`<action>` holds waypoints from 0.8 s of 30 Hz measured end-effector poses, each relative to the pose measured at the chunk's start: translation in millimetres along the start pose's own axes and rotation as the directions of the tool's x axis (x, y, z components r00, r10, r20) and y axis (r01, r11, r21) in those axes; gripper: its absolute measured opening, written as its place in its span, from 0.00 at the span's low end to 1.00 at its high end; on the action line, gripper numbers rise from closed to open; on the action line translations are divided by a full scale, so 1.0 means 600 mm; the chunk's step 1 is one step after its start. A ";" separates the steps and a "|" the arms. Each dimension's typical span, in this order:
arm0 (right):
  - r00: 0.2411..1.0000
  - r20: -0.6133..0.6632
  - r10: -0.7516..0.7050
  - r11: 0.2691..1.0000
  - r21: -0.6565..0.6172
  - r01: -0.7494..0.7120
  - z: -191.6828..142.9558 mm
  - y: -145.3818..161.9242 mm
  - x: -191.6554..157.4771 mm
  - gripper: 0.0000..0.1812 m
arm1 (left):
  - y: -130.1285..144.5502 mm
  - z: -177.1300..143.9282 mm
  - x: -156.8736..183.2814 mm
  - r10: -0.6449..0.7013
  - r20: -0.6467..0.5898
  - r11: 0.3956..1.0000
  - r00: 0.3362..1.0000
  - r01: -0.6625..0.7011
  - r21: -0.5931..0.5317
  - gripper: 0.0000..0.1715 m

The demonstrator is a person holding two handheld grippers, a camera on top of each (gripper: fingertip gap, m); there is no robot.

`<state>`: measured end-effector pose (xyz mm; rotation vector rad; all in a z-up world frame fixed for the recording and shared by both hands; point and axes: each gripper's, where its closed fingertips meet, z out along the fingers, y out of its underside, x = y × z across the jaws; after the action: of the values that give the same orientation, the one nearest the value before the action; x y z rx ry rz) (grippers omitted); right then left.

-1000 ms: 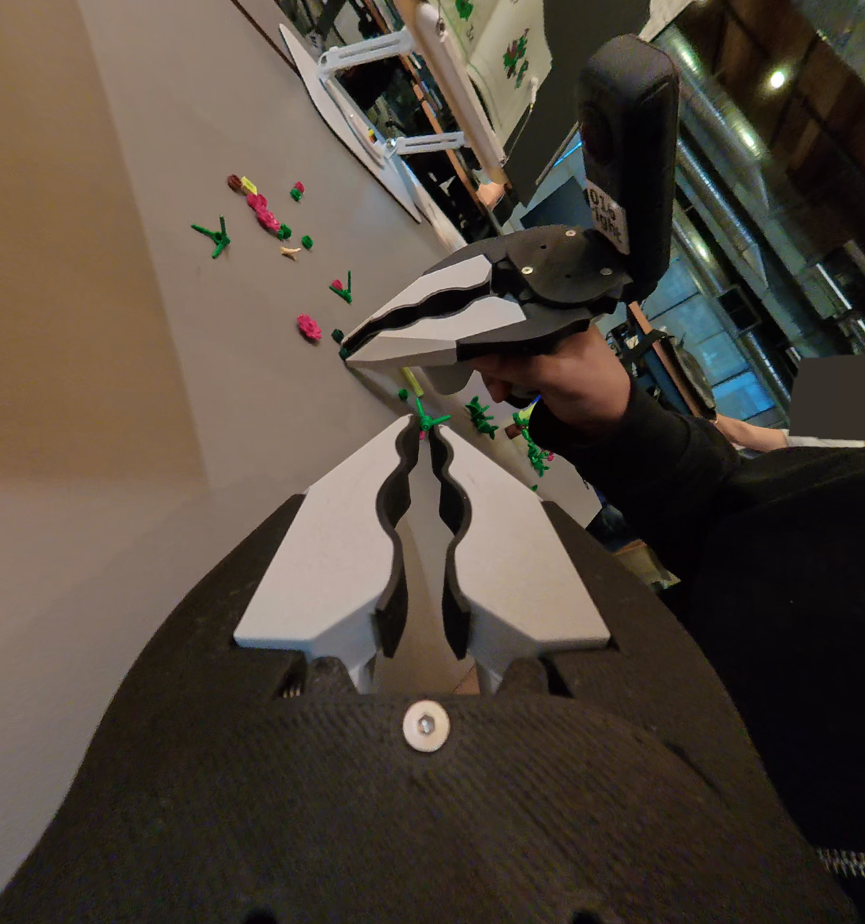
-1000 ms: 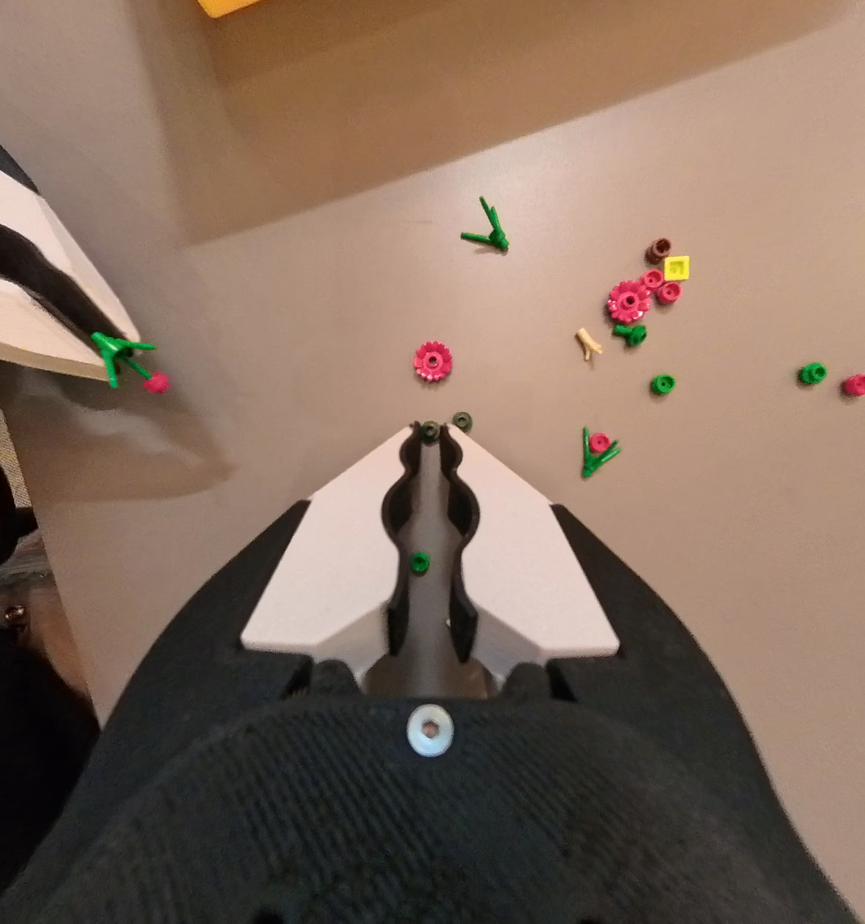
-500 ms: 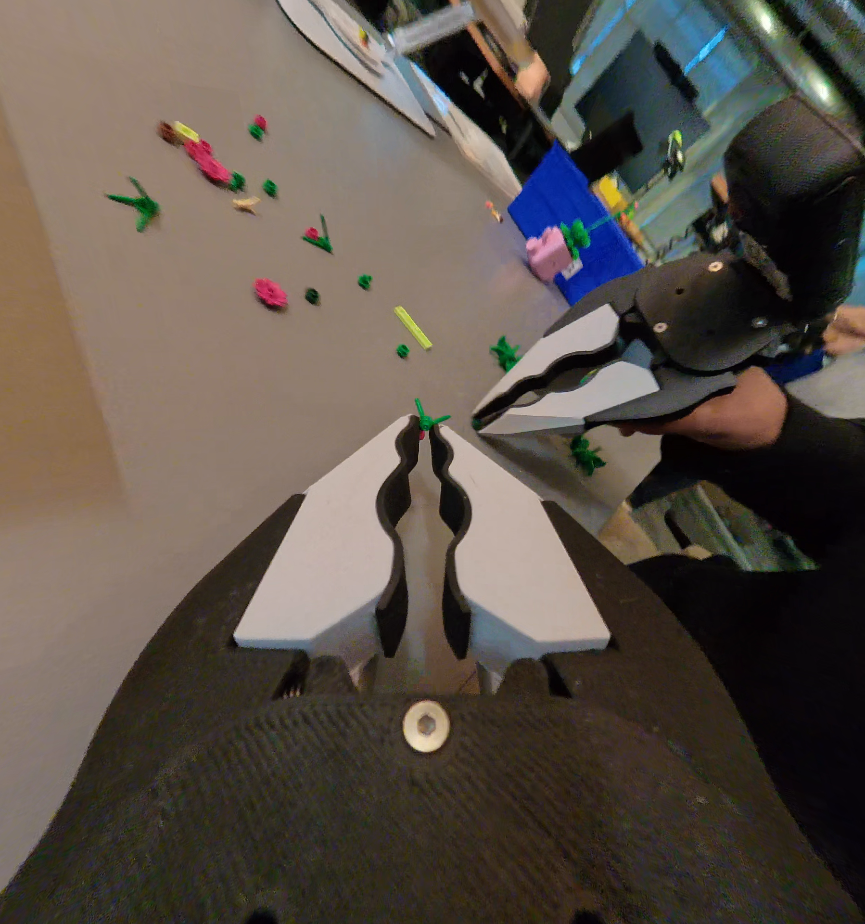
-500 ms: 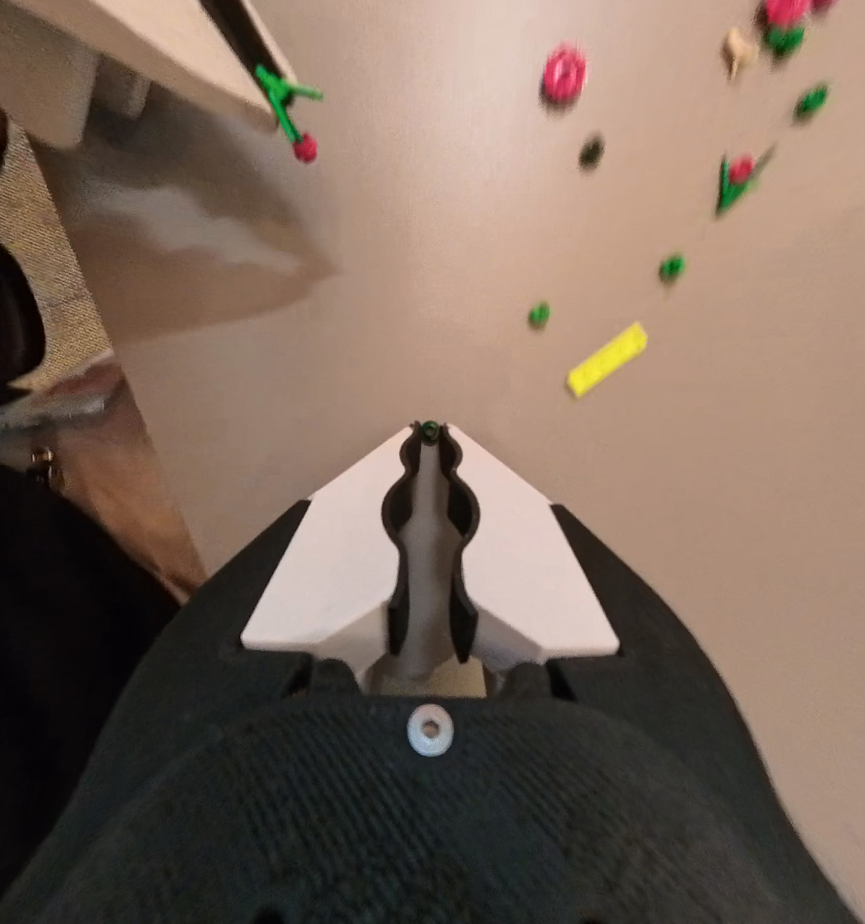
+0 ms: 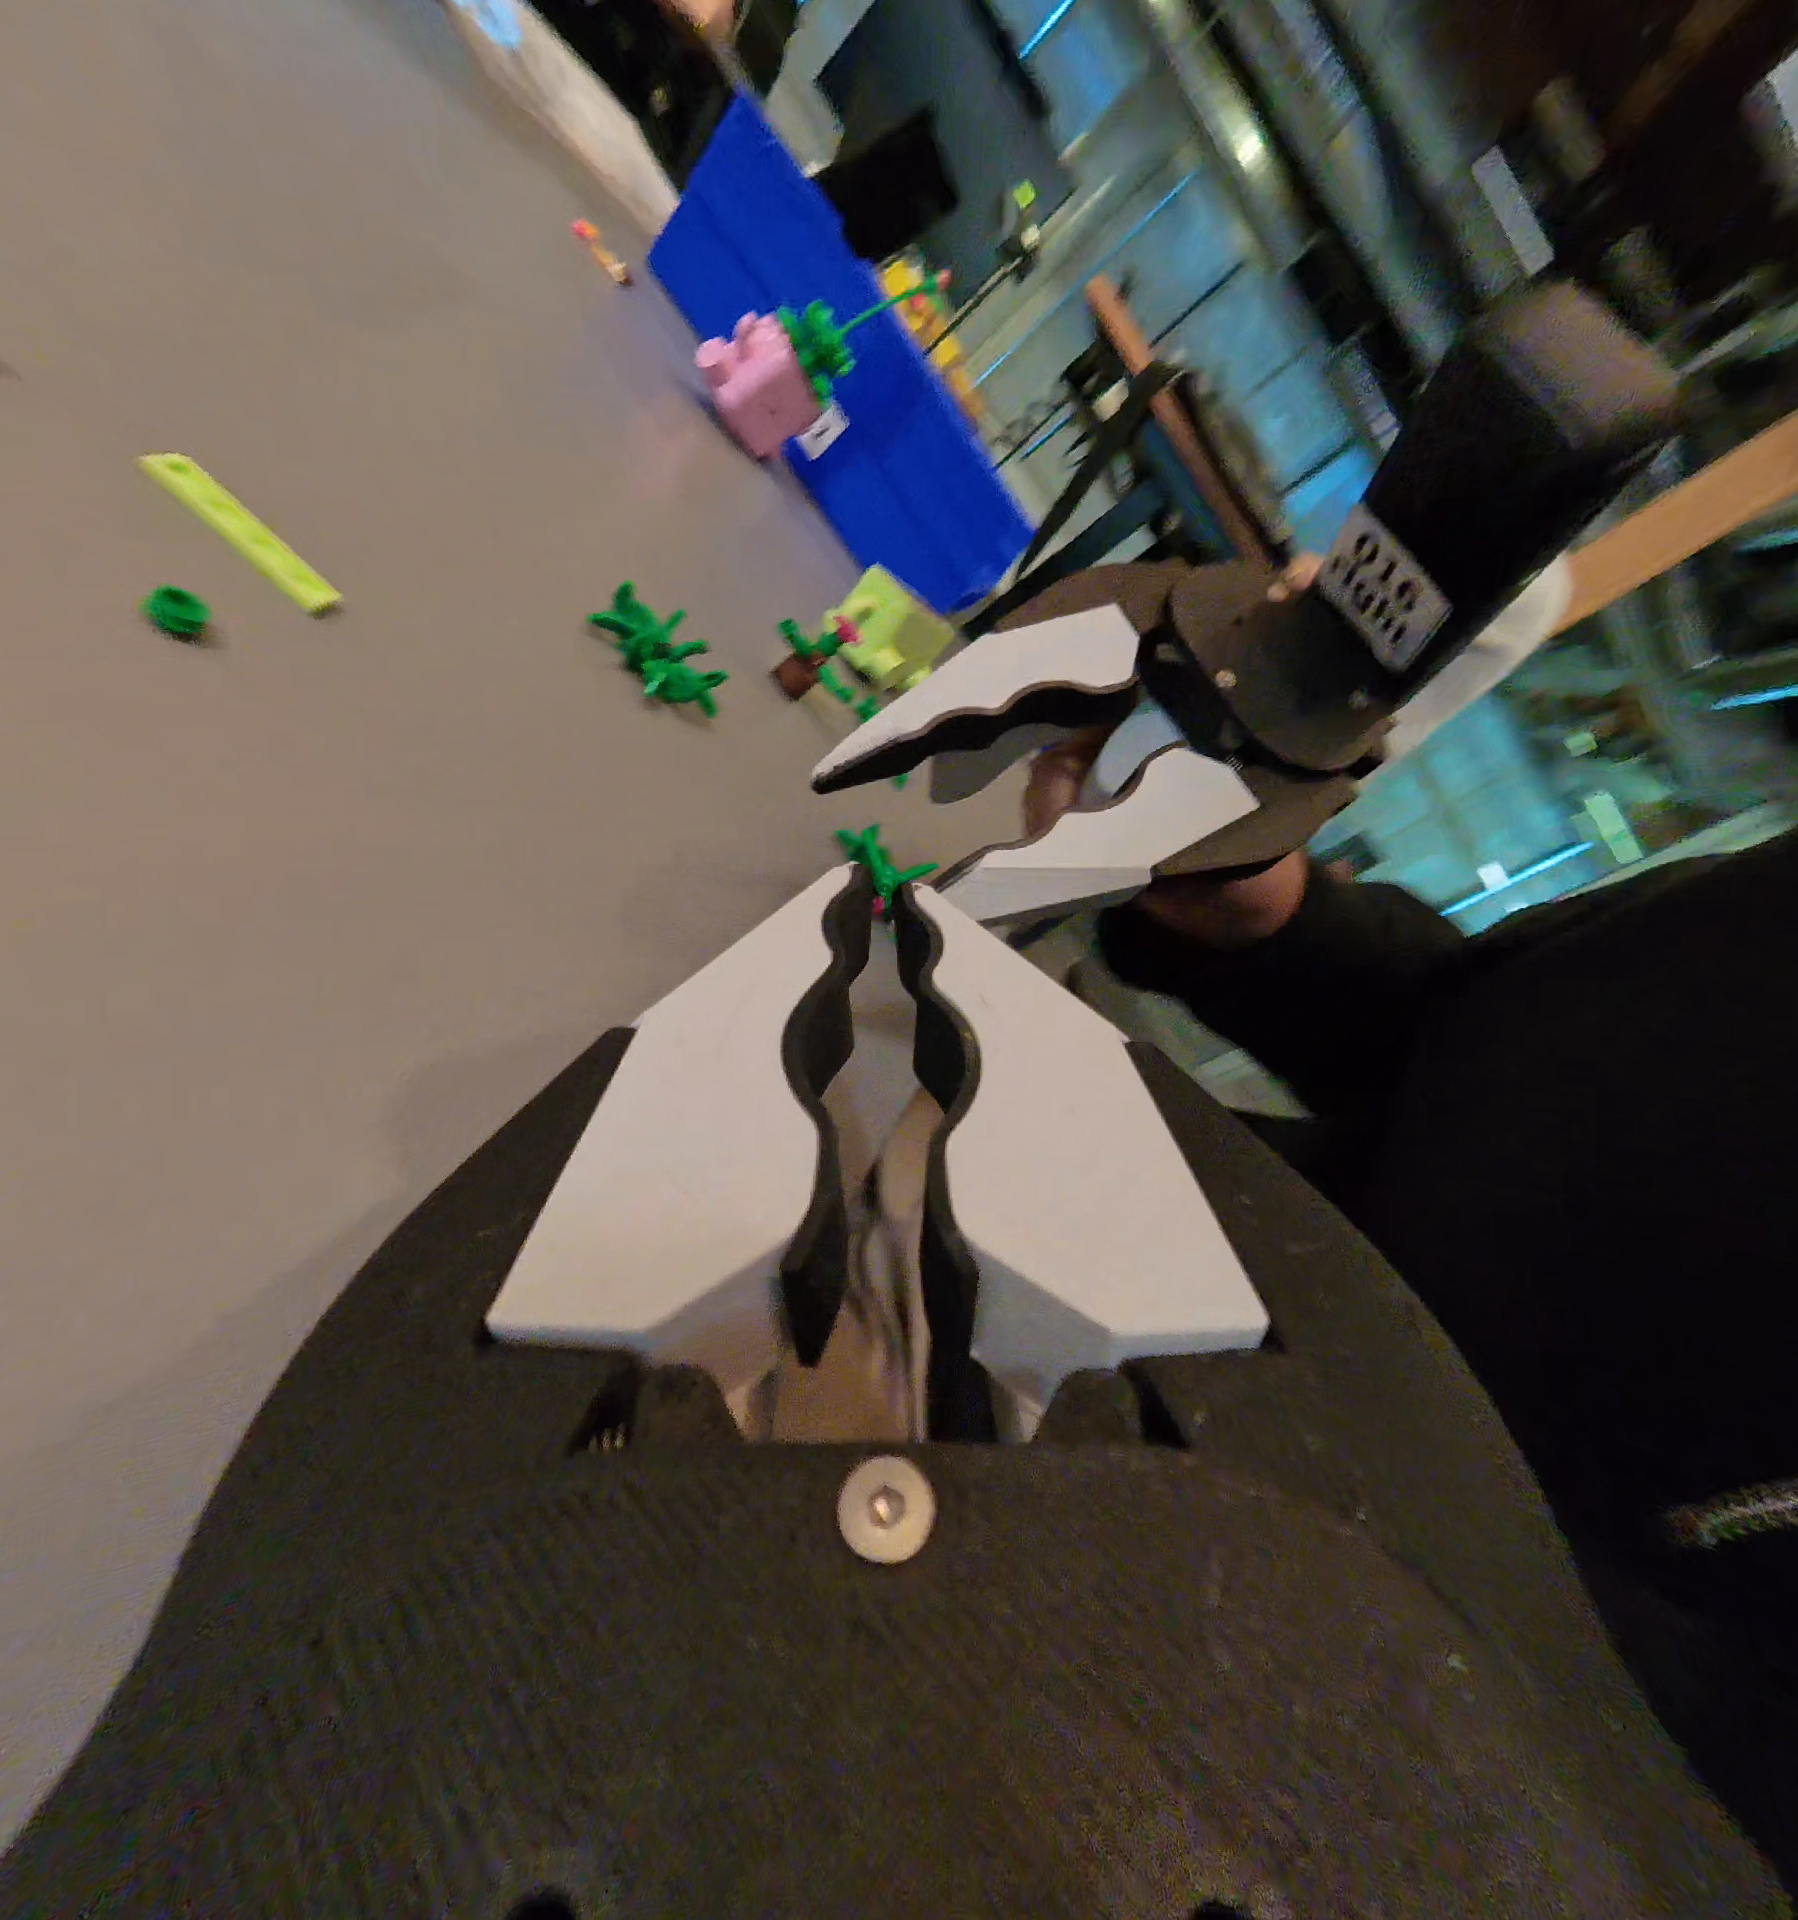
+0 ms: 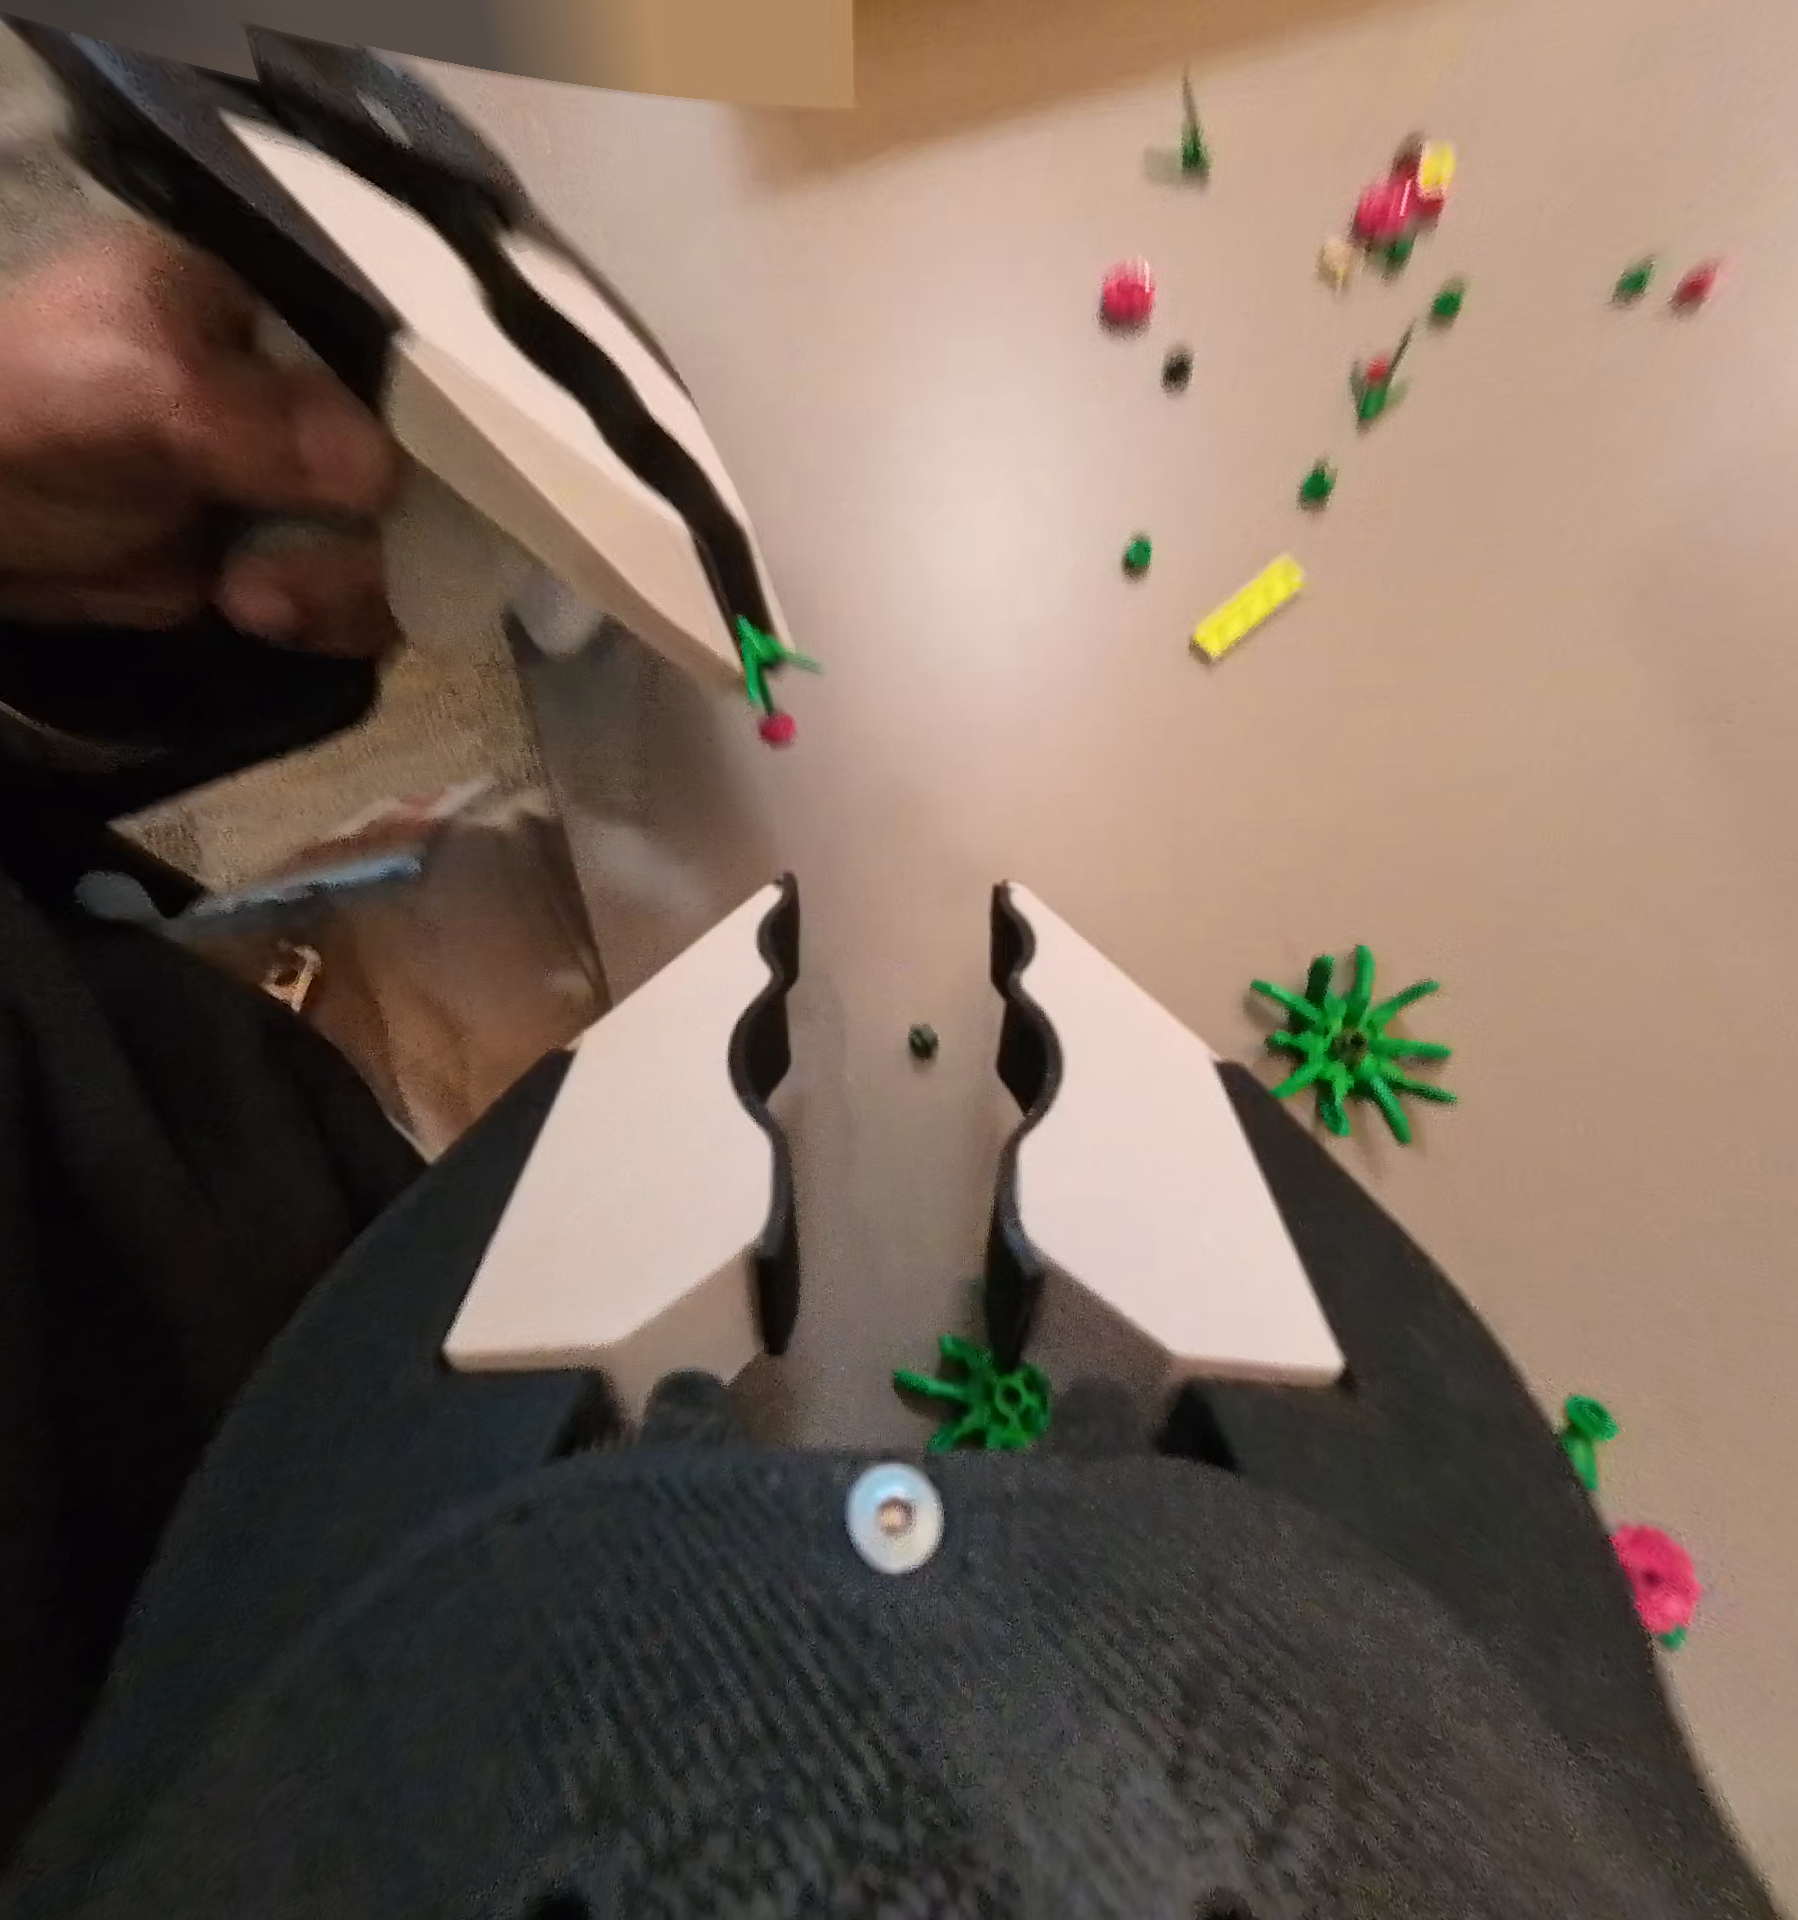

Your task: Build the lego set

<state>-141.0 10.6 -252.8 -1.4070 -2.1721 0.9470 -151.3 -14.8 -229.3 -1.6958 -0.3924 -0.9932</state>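
My left gripper (image 5: 879, 883) is shut on a small green stem with a pink bud (image 5: 882, 868), held above the grey table (image 5: 355, 883). It also shows in the right wrist view (image 6: 755, 634) at upper left, the stem (image 6: 767, 665) hanging from its tips. My right gripper (image 6: 895, 899) is open and empty. A tiny dark green stud (image 6: 922, 1039) lies on the table between its fingers. In the left wrist view the right gripper (image 5: 895, 821) is just beyond my left tips, jaws apart.
Green leaf pieces (image 6: 1347, 1044) (image 6: 983, 1397) lie close to the right gripper. A yellow plate (image 6: 1248, 606), green studs and pink flowers (image 6: 1659, 1584) are scattered farther off. A pink pot with a plant (image 5: 760, 390), a lime pot (image 5: 890, 629) and a blue box (image 5: 843, 416) stand beyond. The left gripper's tips are roughly 4 centimeters from the right gripper's. About 11 centimeters separates my right fingertips from the yellow plate (image 6: 1248, 606). It turns up in the left wrist view (image 5: 240, 532) as well.
My right gripper has opened and let go of the dark green stud, which now lies on the table. Both grippers have moved closer together near the table edge.
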 end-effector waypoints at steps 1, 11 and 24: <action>1.000 0.013 -0.019 0.998 0.060 0.018 -0.008 -0.014 -0.007 0.19 | -0.001 0.006 0.010 -0.031 -0.051 0.999 0.998 0.033 0.026 0.01; 0.971 0.052 -0.233 0.929 0.308 0.206 -0.070 -0.054 -0.044 0.02 | 0.011 0.033 0.043 -0.138 -0.212 0.989 0.967 0.146 0.022 0.01; 0.957 0.118 -0.264 0.930 0.295 0.220 -0.059 -0.046 -0.062 0.00 | 0.021 0.036 0.060 -0.153 -0.274 0.988 0.950 0.154 -0.020 0.01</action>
<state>-120.6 -18.9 -207.1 -0.9359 -2.1542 1.2439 -112.3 -7.7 -210.7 -1.5152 -0.3450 -1.3234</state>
